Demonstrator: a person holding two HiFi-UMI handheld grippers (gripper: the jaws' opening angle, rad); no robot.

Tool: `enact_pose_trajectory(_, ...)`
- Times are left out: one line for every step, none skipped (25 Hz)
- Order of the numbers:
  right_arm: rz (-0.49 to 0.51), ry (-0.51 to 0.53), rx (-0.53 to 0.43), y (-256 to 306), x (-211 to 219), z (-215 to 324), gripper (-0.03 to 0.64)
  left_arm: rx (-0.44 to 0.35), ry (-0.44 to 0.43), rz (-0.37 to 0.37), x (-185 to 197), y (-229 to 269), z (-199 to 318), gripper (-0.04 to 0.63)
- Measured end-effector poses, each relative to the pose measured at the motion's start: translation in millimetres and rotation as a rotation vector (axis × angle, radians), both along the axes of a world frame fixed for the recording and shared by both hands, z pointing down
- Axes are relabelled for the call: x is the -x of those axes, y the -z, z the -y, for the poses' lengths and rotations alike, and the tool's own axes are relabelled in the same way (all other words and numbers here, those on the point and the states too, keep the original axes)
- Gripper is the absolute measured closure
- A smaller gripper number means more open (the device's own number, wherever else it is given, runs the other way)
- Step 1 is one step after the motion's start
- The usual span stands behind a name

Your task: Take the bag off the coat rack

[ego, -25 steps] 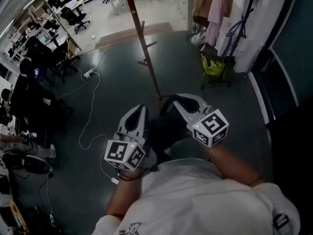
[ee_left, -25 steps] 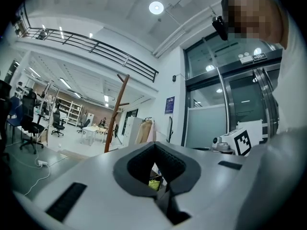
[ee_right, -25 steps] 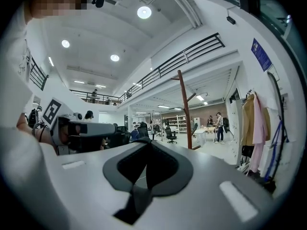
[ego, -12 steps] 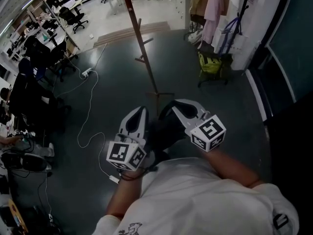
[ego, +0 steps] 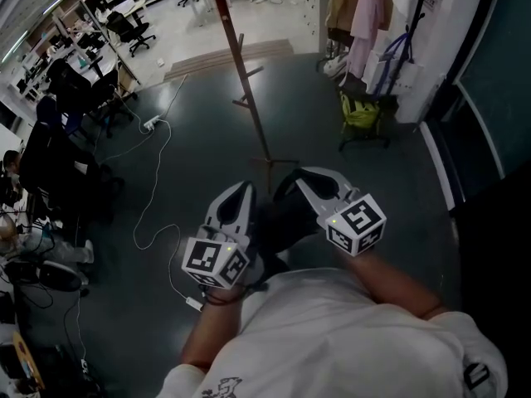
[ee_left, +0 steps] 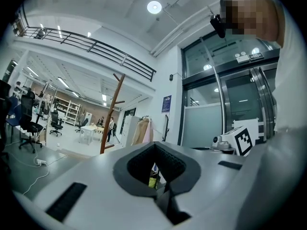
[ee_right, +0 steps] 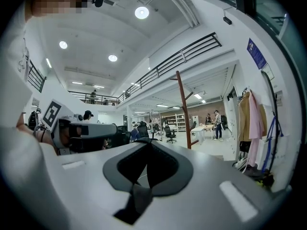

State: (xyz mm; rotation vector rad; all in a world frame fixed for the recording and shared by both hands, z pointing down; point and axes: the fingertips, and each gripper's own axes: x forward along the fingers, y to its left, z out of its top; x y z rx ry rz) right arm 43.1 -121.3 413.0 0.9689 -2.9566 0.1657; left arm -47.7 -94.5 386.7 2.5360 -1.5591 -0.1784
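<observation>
Dark floor [ego: 191, 139] ran all round the coat rack [ego: 241, 77], a slim brown wooden pole with short pegs, leaning across the head view, its foot just beyond the two grippers. Right of the coat rack, against a white wall: hung garments [ego: 361, 11], tan and pink. Left of the coat rack and farther off: black office chairs [ego: 129, 30] among desks.

Person's white shirt [ego: 332, 338] filled the near edge, on the side of the grippers away from the coat rack.

Left gripper [ego: 241, 186] was held just short of the rack's foot, pointing toward it. Fingers drawn together, tips meeting, only the padded gap behind them, nothing clamped. Right gripper [ego: 290, 177] was close beside it, nearest the foot. Fingers likewise closed tip to tip, holding nothing.

Yellow-green bag [ego: 361, 110] sat low, right of the coat rack and well apart from it, under the hung garments. It touched neither gripper. Could not tell what it rested or hung on.

White cable [ego: 153, 197] trailed over the floor left of the coat rack, from a power strip [ego: 151, 124]
</observation>
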Motion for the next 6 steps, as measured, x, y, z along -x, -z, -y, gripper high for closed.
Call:
enact_pose_trajectory(0.001, -0.001, -0.002, 0.3, -1.0, 0.4, 0.595, 0.001, -0.001, 0.000, -0.8, -0.3, 0.0, 0.594)
enact_pose_trajectory(0.003, -0.002, -0.004, 0.4, -2.0, 0.7, 0.595, 0.002, -0.002, -0.002, -1.4, -0.7, 0.0, 0.594)
enact_pose_trajectory(0.004, -0.003, -0.005, 0.4, -2.9, 1.2, 0.595, 0.002, -0.003, -0.004, -2.1, -1.1, 0.3, 0.594)
enact_pose_trajectory(0.005, -0.003, -0.006, 0.3, -3.9, 1.8, 0.595, 0.002, -0.003, -0.005, -3.0, -1.5, 0.7, 0.594)
enact_pose_trajectory(0.006, -0.003, -0.006, 0.0, -4.9, 2.5, 0.595, 0.001, -0.003, -0.006, -3.9, -1.8, 1.3, 0.594)
enact_pose_trajectory(0.007, -0.004, -0.006, -0.2, -5.8, 3.2, 0.595, 0.000, -0.003, -0.006, -4.8, -2.1, 1.8, 0.594)
